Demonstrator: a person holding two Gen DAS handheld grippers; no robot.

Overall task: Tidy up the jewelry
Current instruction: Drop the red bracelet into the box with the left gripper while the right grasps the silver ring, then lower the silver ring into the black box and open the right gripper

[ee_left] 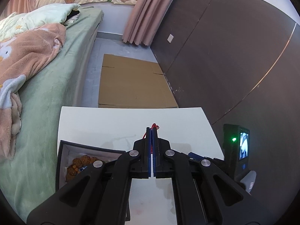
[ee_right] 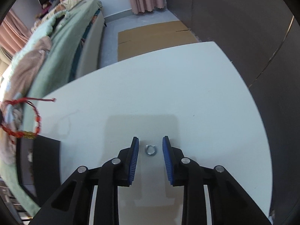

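Note:
My left gripper (ee_left: 152,129) is shut on a red string bracelet (ee_left: 154,126), held above the white table (ee_left: 97,123). The bracelet also shows in the right wrist view (ee_right: 28,125), hanging at the far left with red beads and a gold charm, above the dark jewelry box (ee_right: 46,161). The box (ee_left: 90,149) sits at the table's left and holds a brown beaded bracelet (ee_left: 82,162). My right gripper (ee_right: 150,146) is open, low over the table, with a small silver ring (ee_right: 151,150) lying between its fingertips.
A bed with green sheet (ee_left: 46,86) and pink blanket (ee_left: 24,56) runs along the left. Flat cardboard (ee_left: 131,82) lies on the floor beyond the table. A dark wall (ee_left: 225,56) stands at the right. The other gripper's lit screen (ee_left: 243,146) shows at the right.

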